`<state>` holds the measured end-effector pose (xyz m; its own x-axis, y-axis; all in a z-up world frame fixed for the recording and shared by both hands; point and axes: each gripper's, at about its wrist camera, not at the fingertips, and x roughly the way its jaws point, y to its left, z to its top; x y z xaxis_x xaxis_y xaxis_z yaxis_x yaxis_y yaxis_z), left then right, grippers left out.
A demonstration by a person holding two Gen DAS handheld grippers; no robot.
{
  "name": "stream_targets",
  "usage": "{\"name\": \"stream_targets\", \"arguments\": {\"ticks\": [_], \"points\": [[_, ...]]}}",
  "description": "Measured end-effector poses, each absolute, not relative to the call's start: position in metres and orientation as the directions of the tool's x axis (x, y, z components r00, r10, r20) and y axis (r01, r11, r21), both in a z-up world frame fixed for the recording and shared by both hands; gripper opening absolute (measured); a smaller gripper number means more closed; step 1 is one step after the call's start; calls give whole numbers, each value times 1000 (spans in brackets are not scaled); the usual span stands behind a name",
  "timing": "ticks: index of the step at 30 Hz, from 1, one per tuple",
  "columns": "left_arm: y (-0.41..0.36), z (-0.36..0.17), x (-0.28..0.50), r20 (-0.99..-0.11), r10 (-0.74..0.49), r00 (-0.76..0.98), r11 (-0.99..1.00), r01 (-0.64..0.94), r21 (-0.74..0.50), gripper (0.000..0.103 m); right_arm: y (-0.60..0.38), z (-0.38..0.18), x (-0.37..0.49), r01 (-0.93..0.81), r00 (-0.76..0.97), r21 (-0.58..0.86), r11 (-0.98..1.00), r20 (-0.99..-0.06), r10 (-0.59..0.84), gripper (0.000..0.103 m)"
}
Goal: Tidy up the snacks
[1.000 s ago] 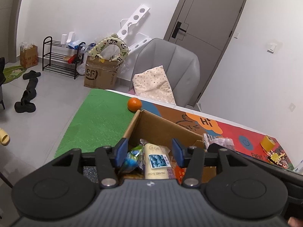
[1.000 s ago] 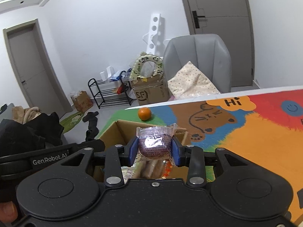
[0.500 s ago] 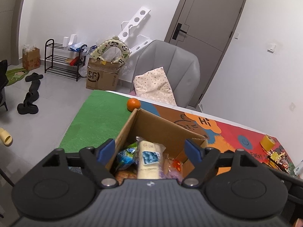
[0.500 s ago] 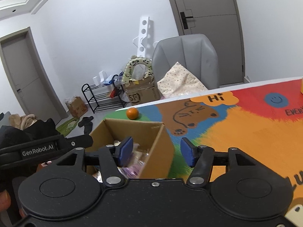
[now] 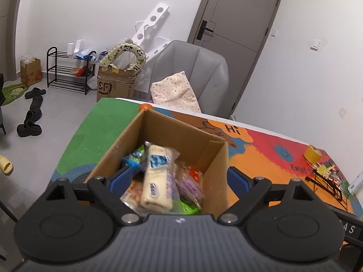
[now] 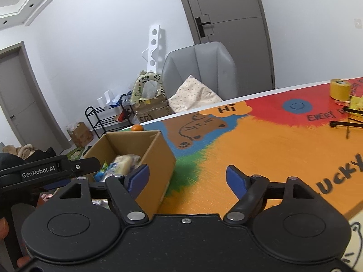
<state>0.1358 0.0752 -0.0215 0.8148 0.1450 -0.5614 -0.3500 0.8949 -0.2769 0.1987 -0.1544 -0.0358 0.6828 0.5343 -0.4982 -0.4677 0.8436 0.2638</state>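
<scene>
An open cardboard box [image 5: 181,133] [image 6: 156,156] sits on the colourful table mat and holds several wrapped snacks, with a long cream packet [image 5: 156,176] lying on top. My left gripper [image 5: 179,178] hovers over the box's near side. Its jaws are opening wide and nothing is between the pads. My right gripper [image 6: 188,176] is to the right of the box, above the orange part of the mat. Its jaws are opening too, and they are empty. The left gripper's black body [image 6: 45,172] shows at the left of the right wrist view.
An orange fruit [image 6: 137,128] lies behind the box at the table's far edge. A yellow tape roll [image 6: 339,89] and a small black-framed rack [image 5: 326,179] stand at the far right. A grey chair [image 5: 192,77] with a cushion stands behind the table.
The right gripper let go of the clear-wrapped snack and swung right, off the box, over the mat. Both grippers opened wide. The left one pulled back a little, showing more of the box.
</scene>
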Motion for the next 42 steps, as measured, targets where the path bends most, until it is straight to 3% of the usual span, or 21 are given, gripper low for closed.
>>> {"name": "stream_targets", "arguments": {"ticks": [2, 8, 17, 42], "points": [[69, -21, 133, -565, 131, 814, 903, -334, -272, 94, -161, -36, 195, -461, 687, 266, 846, -496, 531, 82], [52, -23, 125, -590, 122, 798, 916, -319, -243, 95, -180, -34, 183, -433, 704, 275, 858, -492, 513, 103], [38, -14, 108, -595, 146, 790, 926, -320, -198, 103, -199, -30, 167, -391, 724, 265, 882, -503, 472, 103], [22, 20, 48, -548, 126, 827, 951, -257, -170, 103, -243, 7, 109, -356, 788, 201, 913, -462, 408, 103]]}}
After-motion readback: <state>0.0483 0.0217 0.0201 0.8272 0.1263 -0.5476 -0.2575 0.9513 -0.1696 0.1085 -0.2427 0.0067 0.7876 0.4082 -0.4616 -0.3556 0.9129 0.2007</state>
